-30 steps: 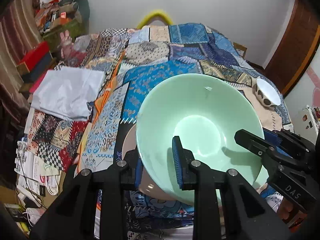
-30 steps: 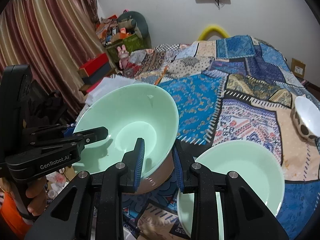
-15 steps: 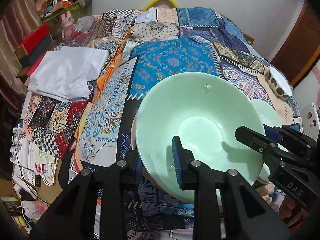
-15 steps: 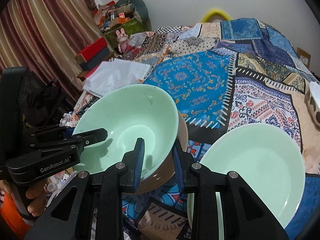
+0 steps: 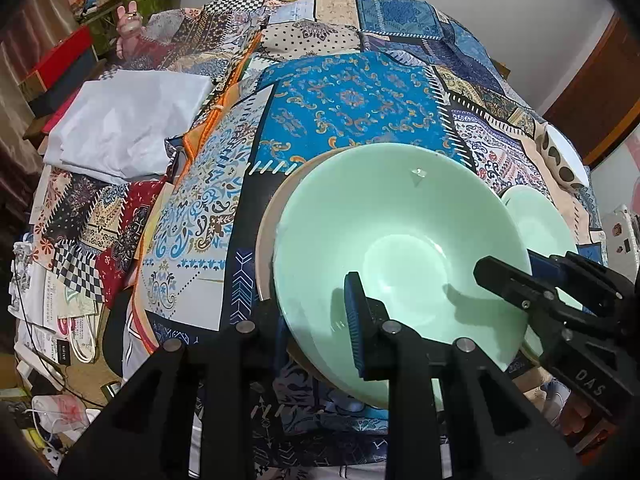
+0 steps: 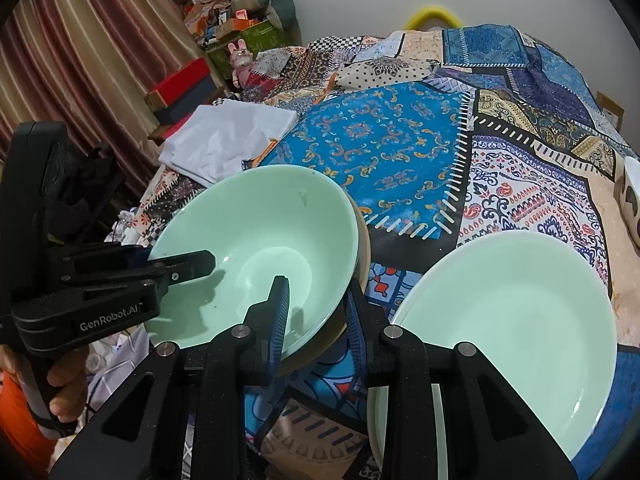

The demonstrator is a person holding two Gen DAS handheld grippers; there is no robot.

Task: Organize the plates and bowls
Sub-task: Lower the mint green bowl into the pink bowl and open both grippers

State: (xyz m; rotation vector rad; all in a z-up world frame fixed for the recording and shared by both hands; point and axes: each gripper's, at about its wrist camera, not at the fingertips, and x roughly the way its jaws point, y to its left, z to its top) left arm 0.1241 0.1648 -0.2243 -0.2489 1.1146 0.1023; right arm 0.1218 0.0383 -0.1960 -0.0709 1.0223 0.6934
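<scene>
Two grippers hold the pale green glazed bowl [image 5: 400, 248] by its rim: your left gripper [image 5: 316, 320] has its jaws clamped over the near edge, one finger inside and one outside, and your right gripper [image 6: 316, 312] grips the opposite side the same way. Over the last second you have brought the bowl down, from well above the patchwork quilt-covered bed [image 6: 400, 140] to sitting in the tan brown bowl [image 5: 266, 236] beneath it, whose rim now shows around the green one's left side. By my reading the nesting is all but finished, and letting go is what remains. The flat pale green plate [image 6: 504, 312] lies just beside the stack on your right, not yet sorted, and a white bowl with brown spots [image 5: 564, 156] sits well apart at the bed's far right edge.

Whether the green bowl rests fully seated you cannot tell; the contact is hidden under it. The spotted bowl is cut off in the right wrist view.
</scene>
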